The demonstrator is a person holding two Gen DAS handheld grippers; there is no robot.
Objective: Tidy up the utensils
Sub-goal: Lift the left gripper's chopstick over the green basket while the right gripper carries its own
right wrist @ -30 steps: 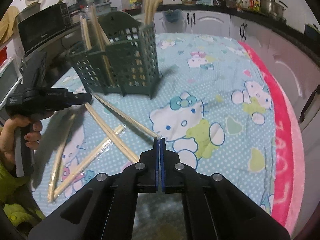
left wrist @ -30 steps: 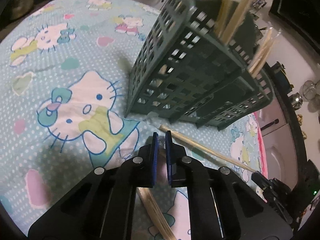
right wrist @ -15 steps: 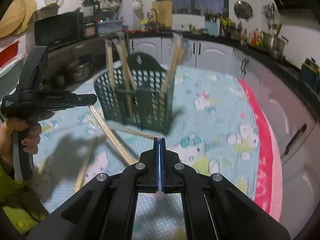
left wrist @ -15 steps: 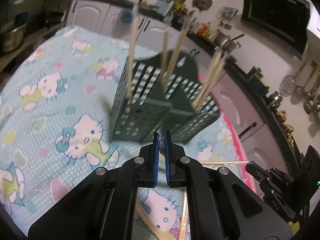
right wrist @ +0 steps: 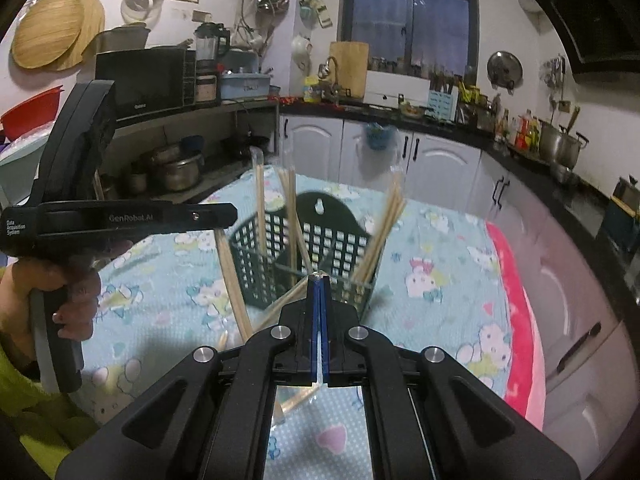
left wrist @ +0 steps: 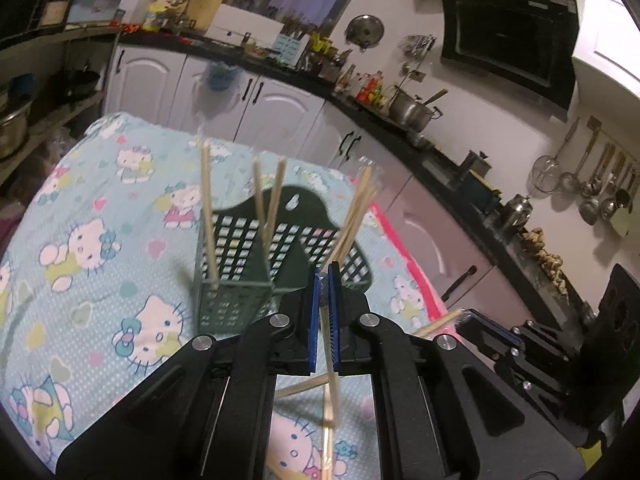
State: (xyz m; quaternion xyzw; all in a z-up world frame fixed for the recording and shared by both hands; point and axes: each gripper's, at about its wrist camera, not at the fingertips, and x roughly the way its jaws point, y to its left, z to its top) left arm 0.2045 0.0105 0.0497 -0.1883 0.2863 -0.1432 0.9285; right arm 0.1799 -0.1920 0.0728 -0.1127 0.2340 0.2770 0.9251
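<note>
the left hand-held gripper point(left wrist: 325, 276) points forward and somewhat downward, its blue-lined jaws drawn nearly together with only a thin slit between them. the right hand-held gripper point(right wrist: 319, 280) is angled downward alike, its jaws pressed fully together. in the right wrist view the person's left hand point(right wrist: 68, 300) is wrapped around the left tool's grip, fingers point(right wrist: 78, 312) curled on the handle, a yellow-green sleeve point(right wrist: 28, 420) below it. the two tools sit side by side, near each other.
</note>
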